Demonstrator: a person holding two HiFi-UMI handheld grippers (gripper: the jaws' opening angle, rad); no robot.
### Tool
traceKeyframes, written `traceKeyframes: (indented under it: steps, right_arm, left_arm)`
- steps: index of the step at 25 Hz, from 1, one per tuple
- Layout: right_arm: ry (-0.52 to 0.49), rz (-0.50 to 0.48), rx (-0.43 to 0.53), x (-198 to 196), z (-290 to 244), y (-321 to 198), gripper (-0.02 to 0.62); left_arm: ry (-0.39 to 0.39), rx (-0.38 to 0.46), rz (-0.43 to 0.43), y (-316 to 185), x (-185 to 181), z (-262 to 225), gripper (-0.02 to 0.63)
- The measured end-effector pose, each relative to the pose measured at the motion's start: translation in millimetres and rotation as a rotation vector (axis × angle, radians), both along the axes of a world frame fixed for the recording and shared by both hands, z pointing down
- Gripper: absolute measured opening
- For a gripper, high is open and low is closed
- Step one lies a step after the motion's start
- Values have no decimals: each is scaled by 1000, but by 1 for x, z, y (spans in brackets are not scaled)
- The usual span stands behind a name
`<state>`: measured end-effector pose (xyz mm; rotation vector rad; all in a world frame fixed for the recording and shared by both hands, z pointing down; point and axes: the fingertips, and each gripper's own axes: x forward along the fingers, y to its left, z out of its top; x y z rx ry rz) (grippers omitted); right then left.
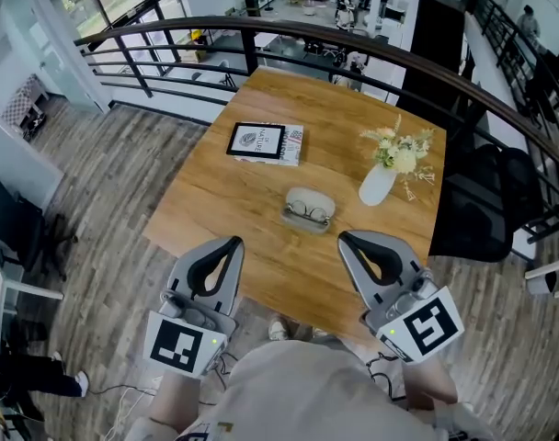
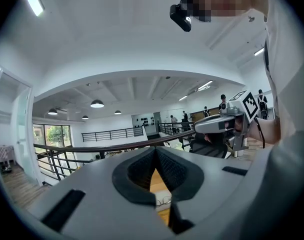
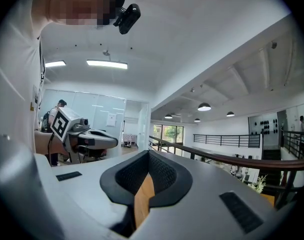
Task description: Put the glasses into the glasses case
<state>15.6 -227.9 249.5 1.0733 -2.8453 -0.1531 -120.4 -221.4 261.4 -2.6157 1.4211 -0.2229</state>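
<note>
A pale grey glasses case point(image 1: 309, 200) lies open in the middle of the wooden table point(image 1: 252, 191). Thin-framed glasses point(image 1: 308, 212) rest in it, and a part of them shows through the gap under the jaws in the left gripper view point(image 2: 163, 201). My left gripper point(image 1: 233, 243) hovers at the table's near edge, left of the case, with its jaws together and nothing in them point(image 2: 155, 150). My right gripper point(image 1: 346, 238) hangs level at the near edge, right of the case, shut and empty point(image 3: 149, 154). Both stand short of the case.
A book point(image 1: 266, 142) lies at the far left of the table. A white vase of pale flowers point(image 1: 379, 184) stands just right of the case. A dark railing point(image 1: 353, 44) curves behind the table, and a black chair point(image 1: 477, 205) stands at its right side.
</note>
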Motion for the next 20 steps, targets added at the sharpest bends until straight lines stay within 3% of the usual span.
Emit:
traceKeyframes:
  steps: [8,12,20]
  right_arm:
    - [22,12,-11,-1,7,-7,26]
    - [26,20,-8,-3,4,-8,26]
    - [32,30,-4,2,0,-9,26]
  left_arm:
    - [10,-94,-3,-3,2,8,15]
    - [-1,-69,0,-4,-5,10,15]
    - [5,-115,1,-4,-1,12,15]
